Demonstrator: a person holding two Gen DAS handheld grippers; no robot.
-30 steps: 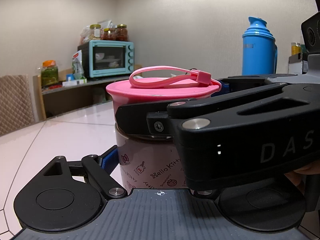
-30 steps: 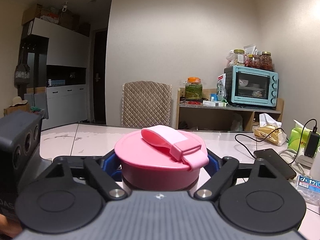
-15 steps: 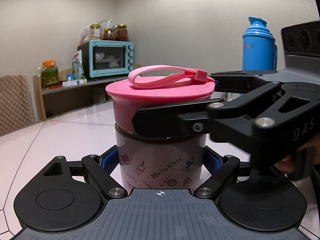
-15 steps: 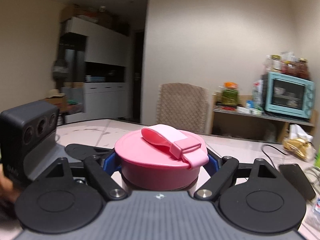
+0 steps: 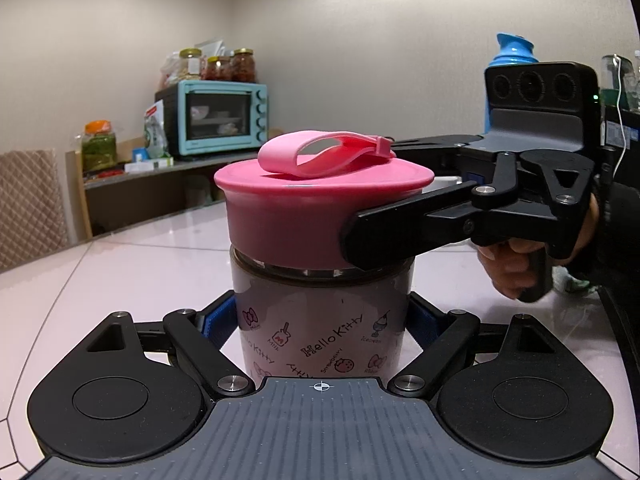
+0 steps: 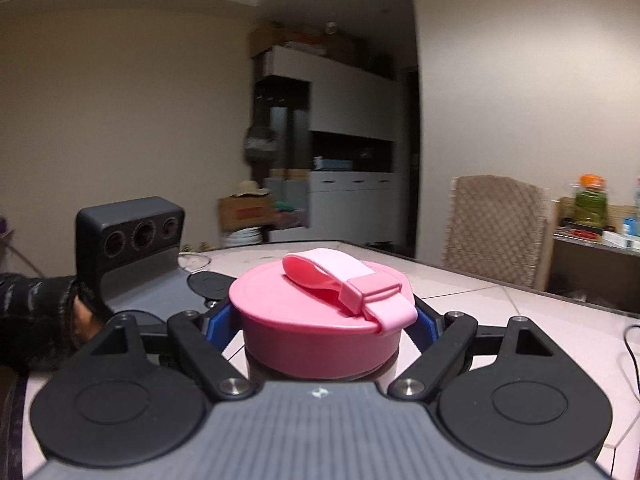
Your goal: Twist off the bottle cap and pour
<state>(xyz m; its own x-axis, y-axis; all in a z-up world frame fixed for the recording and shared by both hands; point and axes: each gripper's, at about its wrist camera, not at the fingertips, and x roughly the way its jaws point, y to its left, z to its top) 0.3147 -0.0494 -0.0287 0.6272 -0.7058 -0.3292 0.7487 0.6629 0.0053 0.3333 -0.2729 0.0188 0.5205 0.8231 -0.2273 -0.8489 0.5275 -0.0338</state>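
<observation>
Stood upright on the pale tiled table (image 5: 120,264): a bottle (image 5: 320,332) with a printed cartoon pattern, topped by a wide pink cap (image 5: 312,216) with a looped pink strap (image 5: 332,154) lying across it.

Clamped on the bottle body from both sides, low down: the left gripper (image 5: 322,320), blue-padded fingers (image 5: 218,318) pressed against the printed wall.

Clamped on the cap, higher up: the right gripper (image 6: 320,322), reaching in from the right in the left wrist view, one black finger (image 5: 384,236) laid along the cap's skirt. In the right wrist view, blue pads (image 6: 218,326) tight against both sides of the cap, strap on top pointing toward the lower right.

Wrapped around the handle of the right gripper: a hand (image 5: 516,264), dark sleeve behind it. Seen at the left edge of the right wrist view: the other hand (image 6: 86,320), also dark-sleeved, behind the left gripper's camera block.

Against the far wall: a teal toaster oven (image 5: 218,118) on a low shelf, jars (image 5: 218,66) on top of it, a jar with an orange lid (image 5: 99,146) beside it. At the right, behind the right gripper: a blue thermos (image 5: 514,50). At the table's edge: a quilted chair (image 6: 496,228). Blurred background in the right wrist view.
</observation>
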